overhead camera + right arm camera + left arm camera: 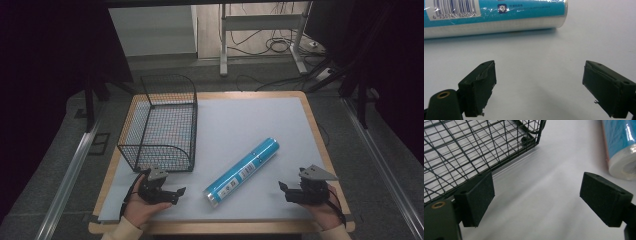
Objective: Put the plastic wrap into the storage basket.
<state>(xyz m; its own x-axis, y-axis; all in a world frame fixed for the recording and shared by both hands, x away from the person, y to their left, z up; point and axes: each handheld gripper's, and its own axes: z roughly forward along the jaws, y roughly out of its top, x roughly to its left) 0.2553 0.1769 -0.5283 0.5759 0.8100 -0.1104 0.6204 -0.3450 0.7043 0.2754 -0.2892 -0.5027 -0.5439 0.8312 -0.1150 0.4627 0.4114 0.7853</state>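
My 2 grippers, left (pixel 172 192) and right (pixel 289 192), gape wide, empty; blue tube (pixel 243 171) lies between them, wire basket (pixel 161 122) upper left.

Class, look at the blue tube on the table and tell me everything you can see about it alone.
The blue tube is a long cylinder in glossy, crinkled plastic wrap, blue along its length with a whitish band at its near end. A white label with a barcode and printed digits sits on its side. It lies flat on the pale grey mat, set diagonally, its near end towards the person. It lies to the right of the wire basket, apart from it. Nothing grips or touches it but the mat.
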